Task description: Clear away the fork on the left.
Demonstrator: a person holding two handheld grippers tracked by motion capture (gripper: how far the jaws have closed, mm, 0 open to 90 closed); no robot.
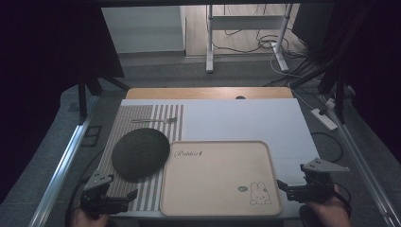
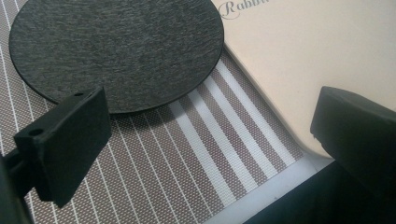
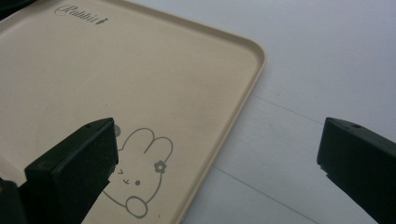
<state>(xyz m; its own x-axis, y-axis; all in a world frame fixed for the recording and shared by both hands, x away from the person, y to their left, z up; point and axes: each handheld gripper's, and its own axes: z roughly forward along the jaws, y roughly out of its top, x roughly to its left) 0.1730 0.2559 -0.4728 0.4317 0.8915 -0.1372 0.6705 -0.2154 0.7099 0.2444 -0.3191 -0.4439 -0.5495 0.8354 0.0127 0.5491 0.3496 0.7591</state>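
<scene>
A beige tray point(image 1: 217, 203) with a rabbit drawing and the word "Rabbit" lies at the front middle of the table. A dark round plate point(image 1: 140, 153) rests on a striped placemat point(image 1: 156, 118) to its left, and a fork point(image 1: 155, 120) lies farther back on the mat. My left gripper point(image 1: 124, 195) is at the front left, open over the mat point(image 2: 187, 158), just short of the plate point(image 2: 116, 42) and beside the tray's corner point(image 2: 289, 56). My right gripper point(image 1: 283, 185) is at the front right, open, straddling the tray's right rim point(image 3: 233, 121).
A white sheet point(image 1: 246, 118) covers the tabletop, with a wooden edge point(image 1: 208, 92) at the back. Metal rails point(image 1: 61, 165) run along both sides. A power strip point(image 1: 324, 118) and cables lie on the floor to the right, and a stand's legs point(image 1: 209, 56) rise beyond the table.
</scene>
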